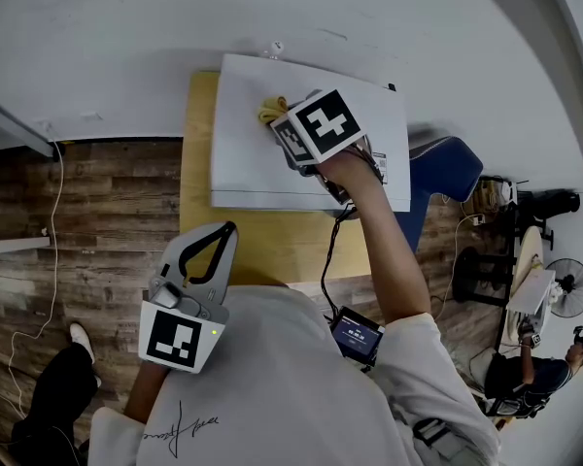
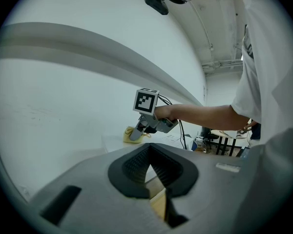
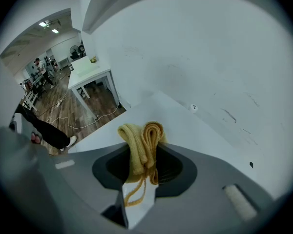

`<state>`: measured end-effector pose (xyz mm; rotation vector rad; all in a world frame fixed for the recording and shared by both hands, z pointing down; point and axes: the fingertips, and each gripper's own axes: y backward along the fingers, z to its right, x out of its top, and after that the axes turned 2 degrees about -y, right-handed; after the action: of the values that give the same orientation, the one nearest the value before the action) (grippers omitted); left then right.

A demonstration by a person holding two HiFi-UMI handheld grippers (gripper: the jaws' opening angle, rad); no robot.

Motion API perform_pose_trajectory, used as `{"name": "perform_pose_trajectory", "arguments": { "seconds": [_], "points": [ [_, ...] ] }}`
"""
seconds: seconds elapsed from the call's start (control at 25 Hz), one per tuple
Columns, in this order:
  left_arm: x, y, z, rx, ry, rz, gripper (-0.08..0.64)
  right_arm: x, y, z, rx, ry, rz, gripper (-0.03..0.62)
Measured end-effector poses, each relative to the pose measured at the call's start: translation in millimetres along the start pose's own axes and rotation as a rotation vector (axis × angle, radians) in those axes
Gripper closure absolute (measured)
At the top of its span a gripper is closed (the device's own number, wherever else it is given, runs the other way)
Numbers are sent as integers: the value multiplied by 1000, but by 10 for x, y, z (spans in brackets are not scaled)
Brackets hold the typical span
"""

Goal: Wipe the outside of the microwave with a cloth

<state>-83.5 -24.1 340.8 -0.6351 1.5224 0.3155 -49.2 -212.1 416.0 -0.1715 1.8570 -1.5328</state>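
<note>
White wall backs the wooden table (image 1: pixel 196 173) carrying the microwave (image 1: pixel 253 163). Only the right gripper view shows the yellow cloth (image 3: pixel 142 143) bunched and clamped between the fingers of the right gripper (image 3: pixel 140 172), resting on the microwave's top. Head view adds a blue chair (image 1: pixel 447 168) beside it. Near the chest the left gripper (image 1: pixel 228 231) hangs, fingers closed on nothing.

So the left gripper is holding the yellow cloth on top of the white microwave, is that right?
Not quite: it is the right gripper that holds the yellow cloth on top of the white microwave, as the right gripper view shows.
</note>
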Motion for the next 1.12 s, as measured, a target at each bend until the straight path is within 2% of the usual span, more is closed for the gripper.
{"name": "perform_pose_trajectory", "arguments": {
  "seconds": [0.64,0.88,0.96,1.12],
  "points": [
    [-1,137,-112,52,-7,-12,569,492,-183,-613,160,56,54,469],
    [-43,174,-143,80,-2,-21,569,714,-94,-1105,379,48,112,469],
    [-23,154,-120,82,-2,-16,569,711,4,-1105,388,56,127,469],
    [12,74,-1,68,0,-12,569,611,191,-887,349,52,139,469]
  ]
}}
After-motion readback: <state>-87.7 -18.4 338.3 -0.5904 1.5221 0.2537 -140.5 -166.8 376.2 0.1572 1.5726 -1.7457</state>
